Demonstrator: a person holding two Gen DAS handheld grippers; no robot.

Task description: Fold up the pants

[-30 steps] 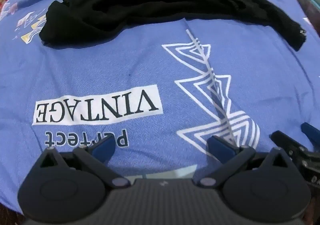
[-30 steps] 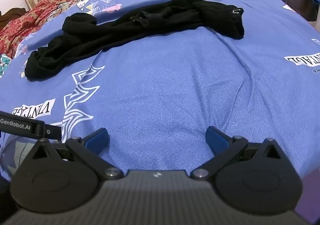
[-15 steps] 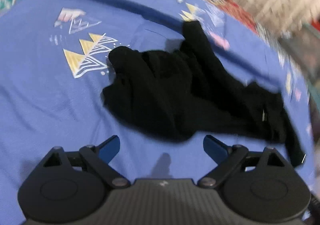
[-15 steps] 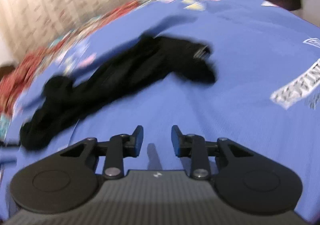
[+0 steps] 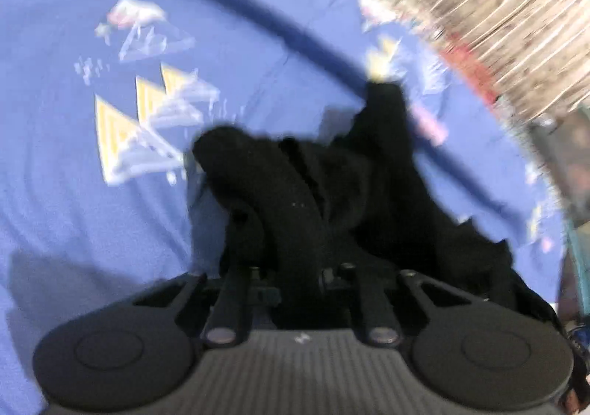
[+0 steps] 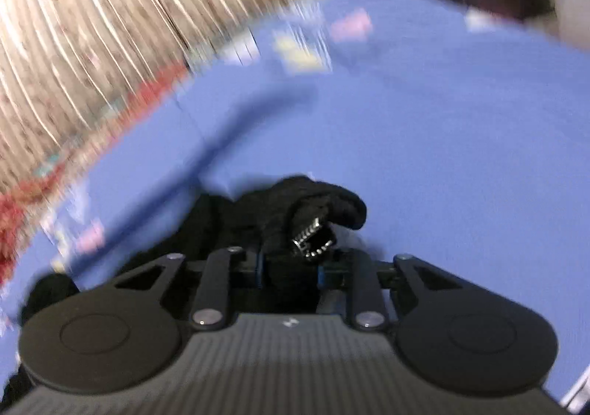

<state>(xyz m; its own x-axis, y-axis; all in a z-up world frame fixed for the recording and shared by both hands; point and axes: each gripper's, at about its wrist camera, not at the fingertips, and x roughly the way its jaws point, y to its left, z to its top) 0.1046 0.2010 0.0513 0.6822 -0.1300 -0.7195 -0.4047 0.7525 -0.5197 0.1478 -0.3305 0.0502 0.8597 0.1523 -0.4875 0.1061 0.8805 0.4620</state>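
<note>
Left to right: the left tool (image 5: 295, 267), spread wide a second ago, has just clamped a thick roll of the black pants (image 5: 332, 194) lying crumpled on the blue bedsheet (image 5: 73, 194); the right tool (image 6: 291, 267) has likewise just closed, pinching the zipper end (image 6: 313, 227). Spreading the garment flat likely comes next.

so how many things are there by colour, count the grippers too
black: 3, the pants, the left gripper and the right gripper, both shut on the pants
blue: 1, the bedsheet
beige: 1, the curtain
total: 5
</note>
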